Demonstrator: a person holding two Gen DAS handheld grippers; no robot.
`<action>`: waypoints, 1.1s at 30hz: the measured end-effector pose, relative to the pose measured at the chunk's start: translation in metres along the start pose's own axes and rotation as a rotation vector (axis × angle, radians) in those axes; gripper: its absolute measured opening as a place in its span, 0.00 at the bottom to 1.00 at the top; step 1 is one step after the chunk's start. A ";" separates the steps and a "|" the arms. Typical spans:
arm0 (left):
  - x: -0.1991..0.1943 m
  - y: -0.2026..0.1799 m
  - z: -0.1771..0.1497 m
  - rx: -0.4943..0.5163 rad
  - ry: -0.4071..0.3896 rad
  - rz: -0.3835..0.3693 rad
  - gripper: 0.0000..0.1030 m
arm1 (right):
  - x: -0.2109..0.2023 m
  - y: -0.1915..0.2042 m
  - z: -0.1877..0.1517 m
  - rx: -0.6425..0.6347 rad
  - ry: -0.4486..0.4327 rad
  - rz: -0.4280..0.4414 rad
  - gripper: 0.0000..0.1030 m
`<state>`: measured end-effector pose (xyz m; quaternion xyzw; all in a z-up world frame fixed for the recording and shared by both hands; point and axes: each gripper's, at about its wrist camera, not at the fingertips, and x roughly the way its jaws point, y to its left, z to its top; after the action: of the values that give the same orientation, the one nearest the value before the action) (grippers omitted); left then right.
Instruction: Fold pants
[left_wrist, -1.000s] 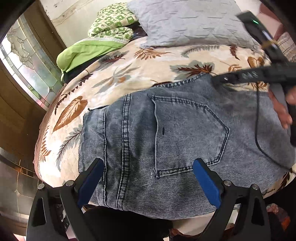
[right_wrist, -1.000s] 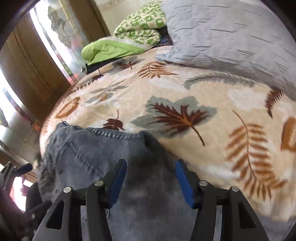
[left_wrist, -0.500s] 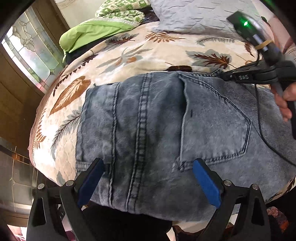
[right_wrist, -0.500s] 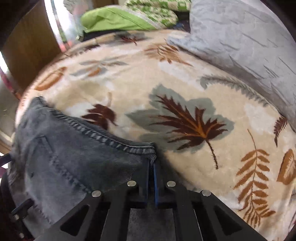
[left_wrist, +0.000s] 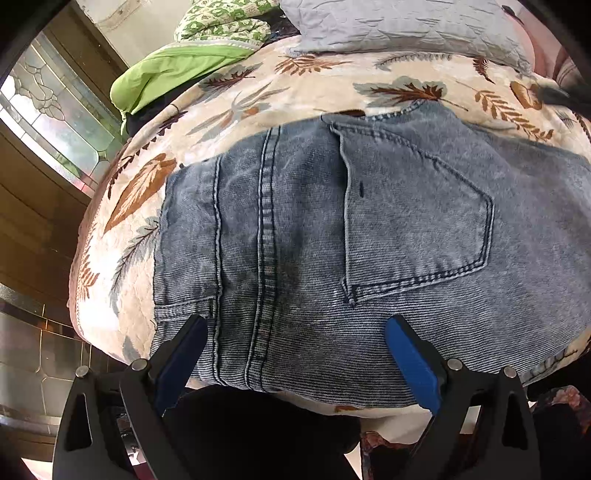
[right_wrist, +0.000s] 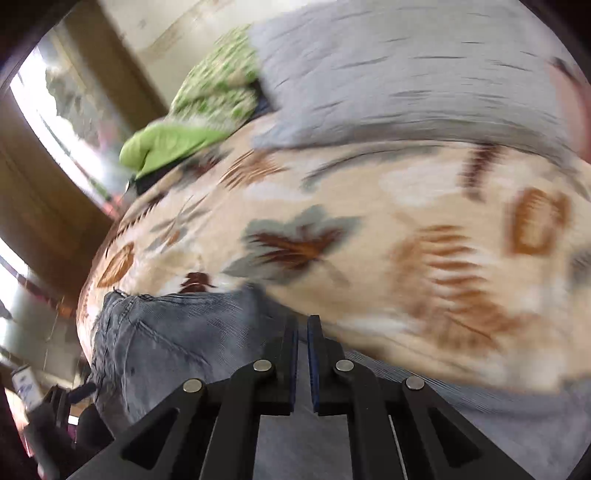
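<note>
On leaf-print bedspread (left_wrist: 236, 107), jeans (left_wrist: 369, 240), no legible labels

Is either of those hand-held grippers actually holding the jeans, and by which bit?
The right hand-held gripper is shut on the jeans at their far edge. The left hand-held gripper is open, holding nothing.

The right hand-held gripper (right_wrist: 303, 332), open over the jeans (left_wrist: 332, 240) a second ago, has clamped shut on their waistband edge. In the left wrist view it has swung from about 2 o'clock out past the frame's edge, dragging that corner with it.
</note>
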<state>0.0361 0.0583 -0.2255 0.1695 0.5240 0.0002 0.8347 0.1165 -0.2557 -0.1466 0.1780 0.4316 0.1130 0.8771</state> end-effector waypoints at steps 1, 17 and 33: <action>-0.004 -0.001 0.001 -0.002 -0.011 -0.007 0.94 | -0.020 -0.020 -0.007 0.044 -0.018 -0.010 0.07; 0.000 -0.122 0.024 0.223 -0.040 -0.079 0.95 | -0.198 -0.209 -0.200 0.712 -0.263 0.112 0.73; 0.002 -0.104 0.025 0.195 -0.006 -0.075 0.95 | -0.126 -0.229 -0.243 0.977 -0.235 0.105 0.70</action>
<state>0.0406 -0.0466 -0.2467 0.2301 0.5252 -0.0824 0.8151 -0.1428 -0.4567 -0.2873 0.6008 0.3227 -0.0790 0.7271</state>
